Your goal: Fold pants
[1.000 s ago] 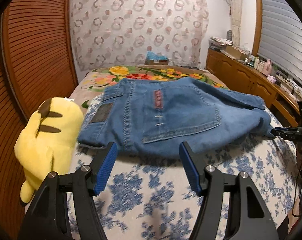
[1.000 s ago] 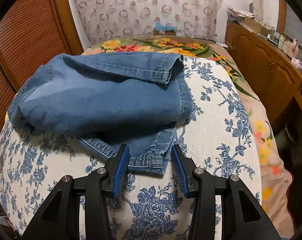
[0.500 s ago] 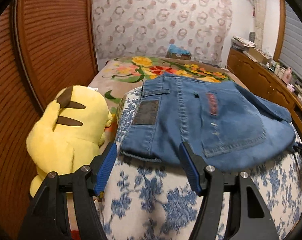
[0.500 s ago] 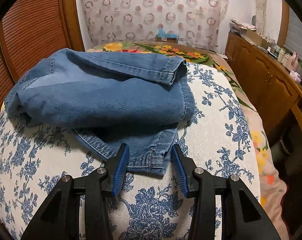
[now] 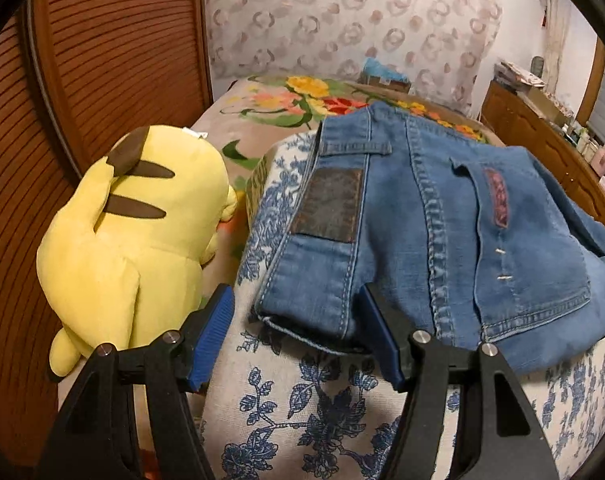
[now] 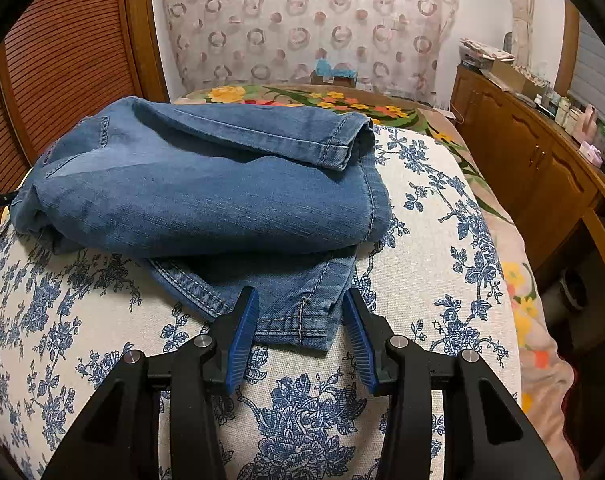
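Left wrist: plush (image 5: 134, 240), right: hem (image 6: 298, 320) maybe

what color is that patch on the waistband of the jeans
Dark brown patch on the blue jeans, best seen in the left wrist view.

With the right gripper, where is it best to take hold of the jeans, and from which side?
Probably the hem corner that sticks out from under the folded jeans. It lies flat between the open right gripper, so come straight forward from the near edge, low along the floral cushion.
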